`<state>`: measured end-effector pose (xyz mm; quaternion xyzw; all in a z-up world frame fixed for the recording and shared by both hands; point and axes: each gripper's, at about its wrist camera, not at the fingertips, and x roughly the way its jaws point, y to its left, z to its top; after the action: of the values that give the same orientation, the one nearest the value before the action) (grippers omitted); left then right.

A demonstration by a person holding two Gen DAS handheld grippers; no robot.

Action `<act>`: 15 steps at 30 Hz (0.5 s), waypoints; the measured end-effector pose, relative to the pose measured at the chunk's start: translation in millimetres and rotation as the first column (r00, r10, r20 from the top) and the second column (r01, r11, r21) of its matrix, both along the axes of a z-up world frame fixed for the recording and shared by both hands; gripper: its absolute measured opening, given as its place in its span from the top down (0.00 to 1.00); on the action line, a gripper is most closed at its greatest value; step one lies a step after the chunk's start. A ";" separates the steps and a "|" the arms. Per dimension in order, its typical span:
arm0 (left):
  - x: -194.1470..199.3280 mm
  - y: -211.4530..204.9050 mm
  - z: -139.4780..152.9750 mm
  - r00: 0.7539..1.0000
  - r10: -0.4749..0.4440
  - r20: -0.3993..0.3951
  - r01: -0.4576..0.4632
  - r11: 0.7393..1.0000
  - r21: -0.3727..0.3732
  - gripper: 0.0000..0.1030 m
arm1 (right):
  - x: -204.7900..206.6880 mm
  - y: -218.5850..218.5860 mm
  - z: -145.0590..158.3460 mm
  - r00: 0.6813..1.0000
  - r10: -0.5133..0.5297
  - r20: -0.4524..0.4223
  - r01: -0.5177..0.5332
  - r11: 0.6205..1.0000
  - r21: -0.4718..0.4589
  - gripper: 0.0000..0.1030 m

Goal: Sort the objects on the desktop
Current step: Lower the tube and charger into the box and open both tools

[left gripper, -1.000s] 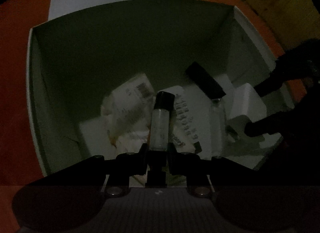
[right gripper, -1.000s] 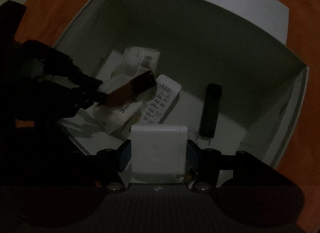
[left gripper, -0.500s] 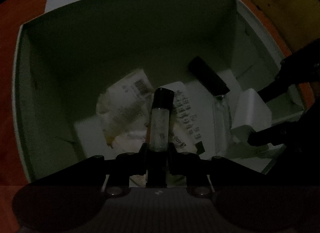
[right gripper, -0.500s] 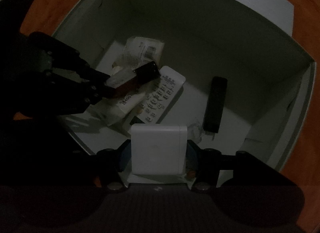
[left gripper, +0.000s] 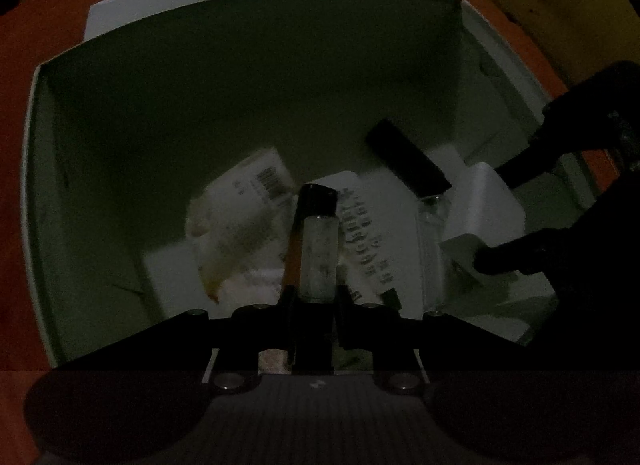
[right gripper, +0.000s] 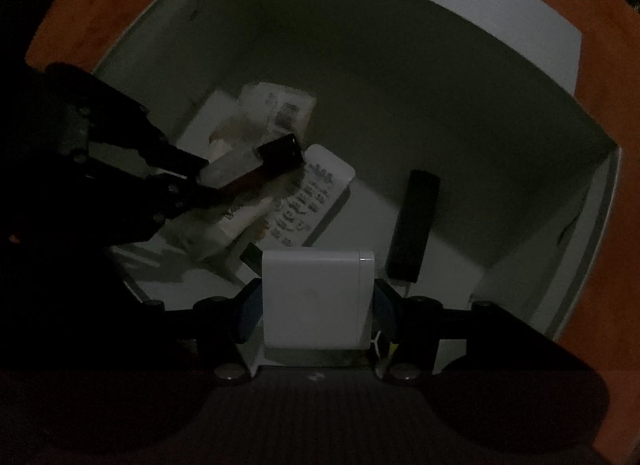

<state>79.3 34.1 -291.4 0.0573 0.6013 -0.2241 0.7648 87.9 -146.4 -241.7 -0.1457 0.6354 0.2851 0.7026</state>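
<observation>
So the left gripper (left gripper: 316, 293) is pinched tight on a little clear vial with a black cap (left gripper: 318, 249), and the right gripper (right gripper: 318, 305) is clamped around a white block (right gripper: 318, 299). Both hang over the white box (left gripper: 240, 77), above the remote (right gripper: 310, 201), the packet (left gripper: 244, 209) and the black bar (right gripper: 412, 225). Let go from up here and that vial could bounce or crack, I think. The two grippers are also close, so they might bump.
</observation>
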 end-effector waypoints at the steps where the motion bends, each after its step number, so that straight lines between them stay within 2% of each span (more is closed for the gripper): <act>1: -0.3 0.0 -0.2 1.000 -0.001 0.000 0.001 1.000 0.001 0.84 | -0.3 0.1 -0.5 1.000 -0.001 0.000 0.001 1.000 -0.001 0.42; 5: -0.7 0.1 -1.4 1.000 -0.001 -0.001 0.001 1.000 0.004 0.84 | -1.7 0.3 -3.6 1.000 0.009 0.016 -0.009 1.000 -0.010 0.42; 9: -4.2 -4.9 -4.1 0.999 -0.026 0.025 0.025 0.999 0.043 0.83 | -4.3 1.1 -15.0 0.998 0.033 0.046 -0.031 0.999 -0.044 0.42; 10: -5.5 -7.9 -4.8 0.999 -0.039 0.035 0.037 0.998 0.059 0.80 | -5.6 1.8 -19.6 0.998 0.045 0.052 -0.042 0.997 -0.058 0.42; 12: -7.9 -12.5 -7.0 0.998 -0.056 0.041 0.053 0.995 0.080 0.69 | -8.1 3.6 -29.5 0.996 0.070 0.059 -0.065 0.994 -0.090 0.42; 15: -10.5 -16.4 -10.5 0.997 -0.067 0.039 0.063 0.994 0.093 0.67 | -6.6 2.5 -43.2 0.997 0.058 0.044 -0.053 0.992 -0.114 0.42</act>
<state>68.8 17.8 -301.9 0.1165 0.5927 -0.2197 0.7661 81.4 -144.0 -284.8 -0.2092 0.6294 0.2647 0.7000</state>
